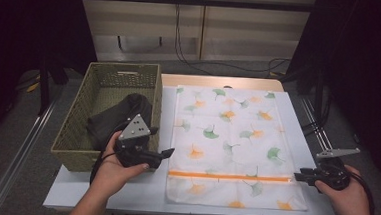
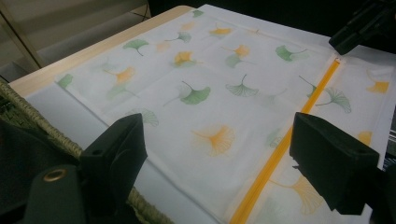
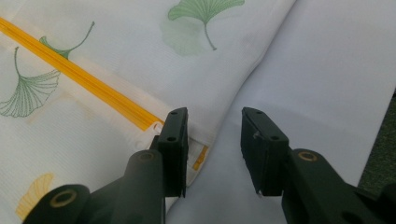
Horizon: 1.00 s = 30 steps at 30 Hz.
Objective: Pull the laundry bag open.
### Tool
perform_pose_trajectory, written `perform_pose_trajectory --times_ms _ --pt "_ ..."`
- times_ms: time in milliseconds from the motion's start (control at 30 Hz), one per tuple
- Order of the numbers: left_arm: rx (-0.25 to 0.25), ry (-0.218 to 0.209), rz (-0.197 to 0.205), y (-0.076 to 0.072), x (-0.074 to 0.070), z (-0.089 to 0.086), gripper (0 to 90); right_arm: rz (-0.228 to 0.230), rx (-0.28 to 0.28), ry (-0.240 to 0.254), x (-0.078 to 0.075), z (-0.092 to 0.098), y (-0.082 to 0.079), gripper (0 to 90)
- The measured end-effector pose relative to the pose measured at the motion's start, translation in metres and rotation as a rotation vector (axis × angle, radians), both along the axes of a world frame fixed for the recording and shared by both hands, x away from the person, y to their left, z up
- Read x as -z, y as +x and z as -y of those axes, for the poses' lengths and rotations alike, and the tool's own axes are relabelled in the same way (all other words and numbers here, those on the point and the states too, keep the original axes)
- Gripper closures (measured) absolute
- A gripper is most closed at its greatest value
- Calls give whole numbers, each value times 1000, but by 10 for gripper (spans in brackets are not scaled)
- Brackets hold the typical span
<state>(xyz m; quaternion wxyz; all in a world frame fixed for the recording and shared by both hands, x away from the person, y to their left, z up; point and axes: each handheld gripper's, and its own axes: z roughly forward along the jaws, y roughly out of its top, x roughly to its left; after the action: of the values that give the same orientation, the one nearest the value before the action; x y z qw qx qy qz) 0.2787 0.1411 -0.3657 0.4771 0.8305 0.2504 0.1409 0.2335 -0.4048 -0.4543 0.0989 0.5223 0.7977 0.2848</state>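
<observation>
Right gripper view puts the right gripper (image 3: 212,140), jaws apart and empty, at the zip's (image 3: 74,77) end on the bag's (image 1: 226,140) right edge, mid-table, presumably to grab the pull (left gripper (image 1: 165,153) waits unclenched by the basket (image 1: 77,130)).

White leaf-print zippered bag (image 1: 231,140) flat on table, orange zipper (image 1: 230,176) closed.

2 black grippers (image 1: 168,152) (image 1: 299,176), grey 3-cornered plates, brass rivets

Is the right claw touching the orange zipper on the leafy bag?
Cannot tell: in the right gripper view the right claw stands open at the orange zipper end, one jaw overlapping the leafy bag.
</observation>
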Motion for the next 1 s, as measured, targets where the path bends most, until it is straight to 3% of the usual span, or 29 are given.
perform_pose_trajectory --times_ms 233,433,600,667,733,767,833,967,1000 --pt "9 7 -1 0 0 1 187 -36 -13 16 6 -4 1 664" --pt "14 3 -4 -2 0 5 187 -15 -43 9 7 -11 -1 842" --pt "49 6 -13 -4 0 15 187 0 -65 2 2 -12 0 857" --pt "63 18 -12 -4 -2 20 187 10 -68 13 -4 -11 2 858" --pt "44 33 -28 -4 0 28 187 15 -70 20 -6 -10 3 858" --pt "34 66 -30 -3 0 33 189 22 -73 27 -8 -9 5 859" --pt "46 72 -33 -3 1 39 189 41 -82 48 -13 -6 8 860" --pt "75 75 -41 -2 0 54 189 37 -88 67 -18 -5 9 862" --pt "73 94 -44 -2 -1 56 190 41 -91 58 -20 -5 10 863"
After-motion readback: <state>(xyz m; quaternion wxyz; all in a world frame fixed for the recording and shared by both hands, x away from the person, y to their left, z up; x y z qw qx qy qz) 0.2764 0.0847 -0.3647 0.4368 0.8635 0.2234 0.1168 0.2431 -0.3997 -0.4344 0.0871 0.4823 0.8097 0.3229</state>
